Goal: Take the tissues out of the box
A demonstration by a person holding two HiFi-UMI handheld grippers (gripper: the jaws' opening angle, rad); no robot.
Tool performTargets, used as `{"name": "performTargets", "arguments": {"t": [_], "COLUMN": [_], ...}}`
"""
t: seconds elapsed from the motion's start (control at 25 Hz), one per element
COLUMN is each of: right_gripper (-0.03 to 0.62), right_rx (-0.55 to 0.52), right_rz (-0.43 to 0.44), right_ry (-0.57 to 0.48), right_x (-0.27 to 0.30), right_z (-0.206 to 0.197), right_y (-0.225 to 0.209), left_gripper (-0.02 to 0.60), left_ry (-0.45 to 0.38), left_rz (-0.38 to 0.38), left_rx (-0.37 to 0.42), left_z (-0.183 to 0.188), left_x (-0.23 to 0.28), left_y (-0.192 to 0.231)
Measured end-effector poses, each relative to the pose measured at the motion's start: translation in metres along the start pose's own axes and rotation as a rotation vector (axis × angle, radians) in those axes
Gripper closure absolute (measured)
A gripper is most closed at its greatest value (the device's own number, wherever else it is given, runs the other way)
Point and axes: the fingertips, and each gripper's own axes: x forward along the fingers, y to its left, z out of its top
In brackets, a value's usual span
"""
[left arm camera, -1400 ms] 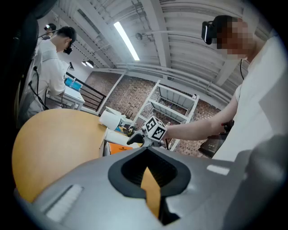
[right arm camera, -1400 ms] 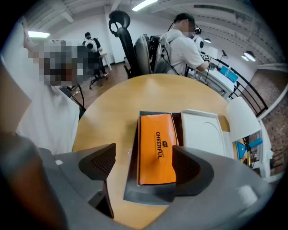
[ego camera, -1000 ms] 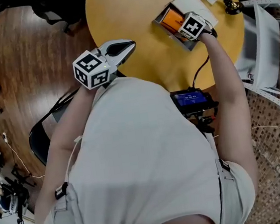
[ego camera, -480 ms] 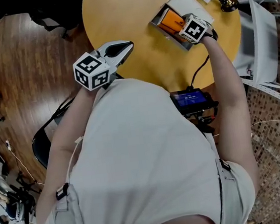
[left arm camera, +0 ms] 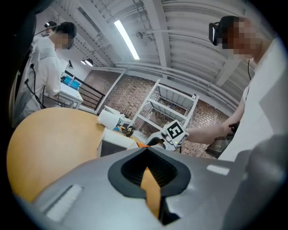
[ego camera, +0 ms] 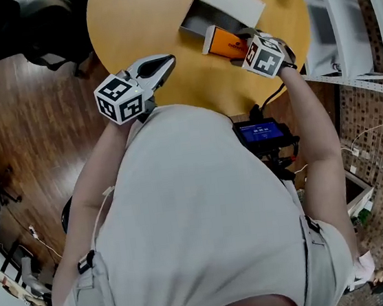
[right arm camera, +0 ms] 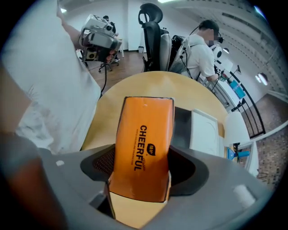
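**Up in mid-air, and a few ways it could've gone sideways**

Head view first. The right gripper (ego camera: 239, 44) had its jaws clamped on an orange plastic-wrapped tissue pack (ego camera: 221, 41). The pack looked clear of the open white cardboard box with a grey inside (ego camera: 228, 2) and hung over the round yellow wooden table (ego camera: 140, 16). The left gripper (ego camera: 160, 66) hovered at the near table edge, well apart from all that. My worry was that the pack was close to that same edge, so a drop could've bounced it onto the floor.

Left gripper view: jaws pressed together on nothing, just a sliver of table showing through the slit. The box (left arm camera: 114, 140) sat across the table with nothing pinning it. I couldn't tell if more packs were inside. If there were, I'd guess a light box like that would slide or tip when the next one got tugged.

Right gripper view: the pads only had the lower end of the pack (right arm camera: 144, 134), and most of it stuck out past the jaws. Slick wrapper, squishy contents. I reckon a quick swing could've let it pivot or squirm loose. Squeezing harder would've just crushed the tissues.
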Motion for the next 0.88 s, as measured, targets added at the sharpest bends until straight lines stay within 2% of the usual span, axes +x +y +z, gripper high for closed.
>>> {"name": "performTargets", "arguments": {"t": [0.16, 0.44, 0.68, 0.88], "right_gripper": [0.246, 0.244, 0.244, 0.226], "right_rx": [0.042, 0.053, 0.100, 0.141], "right_rz": [0.050, 0.071, 0.076, 0.073], "right_ry": [0.028, 0.160, 0.180, 0.140], "right_x": [0.019, 0.069, 0.091, 0.094], "right_z": [-0.032, -0.094, -0.108, -0.108], "right_y": [0.033, 0.061, 0.064, 0.065], "left_gripper": [0.581, 0.581, 0.581, 0.581], "left_ry": [0.047, 0.078, 0.084, 0.071], "left_rz": [-0.068, -0.091, -0.074, -0.056], "left_rx": [0.028, 0.036, 0.049, 0.049], "left_z": [0.002, -0.014, -0.020, -0.017], "left_x": [0.024, 0.041, 0.036, 0.032], "left_y": [0.002, -0.002, -0.004, -0.003]}}
